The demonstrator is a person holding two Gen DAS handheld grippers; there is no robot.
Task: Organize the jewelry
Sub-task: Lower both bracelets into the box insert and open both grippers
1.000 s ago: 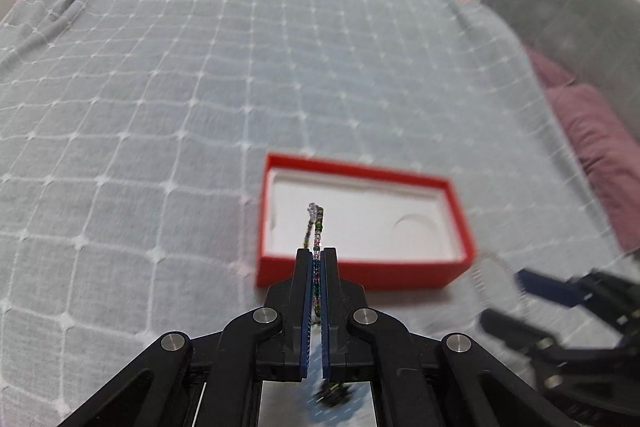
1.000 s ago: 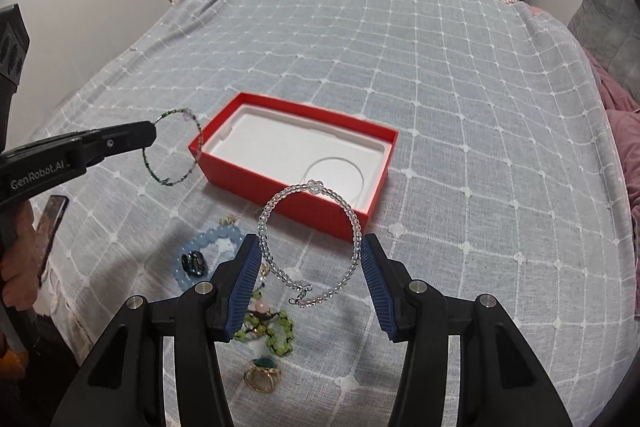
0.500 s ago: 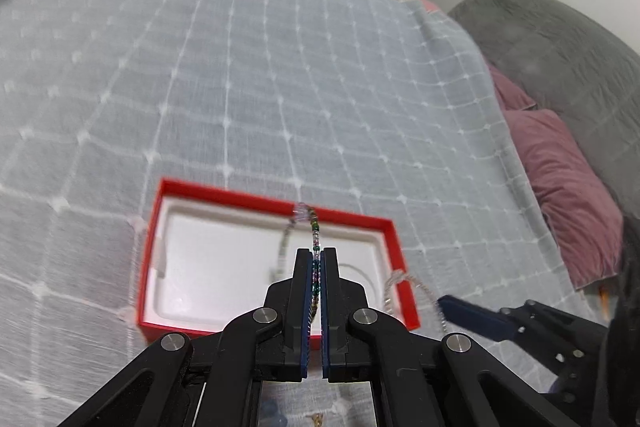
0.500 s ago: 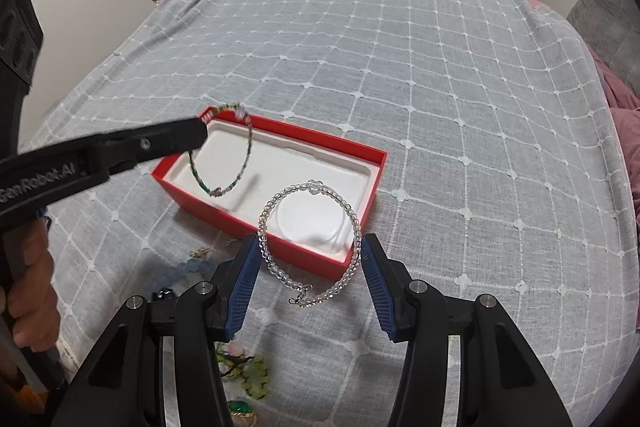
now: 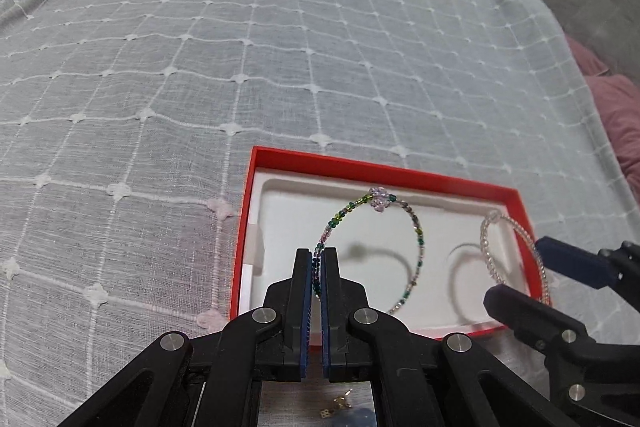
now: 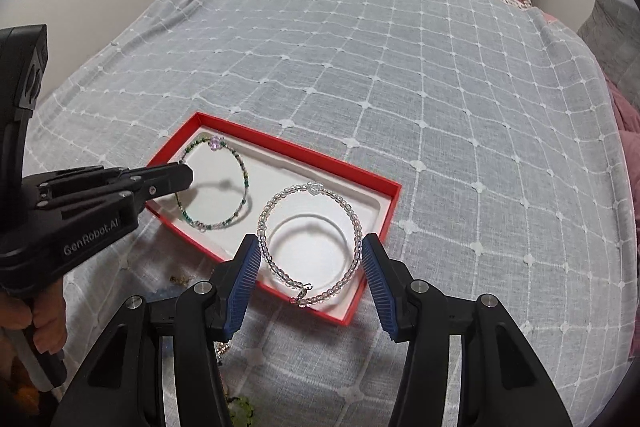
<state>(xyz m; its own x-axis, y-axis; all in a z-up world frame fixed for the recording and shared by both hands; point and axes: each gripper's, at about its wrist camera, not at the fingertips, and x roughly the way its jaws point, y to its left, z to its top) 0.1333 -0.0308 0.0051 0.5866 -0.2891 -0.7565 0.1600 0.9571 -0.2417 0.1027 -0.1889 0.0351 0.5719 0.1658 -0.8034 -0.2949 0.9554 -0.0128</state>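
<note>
Bracelets (image 6: 216,183) (one per hand-held gripper (image 5: 316,259)) above red box (image 6: 320,159)

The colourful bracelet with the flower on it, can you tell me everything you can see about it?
The colourful bracelet is a thin ring of tiny green, pink, purple and clear beads with one pale pink flower bead at its top. The left gripper pinches its side between shut blue pads, so the ring hangs open and round over the left part of the red box, above the white lining. Its shadow falls on that lining. Whether its bottom touches the lining is unclear.
</note>
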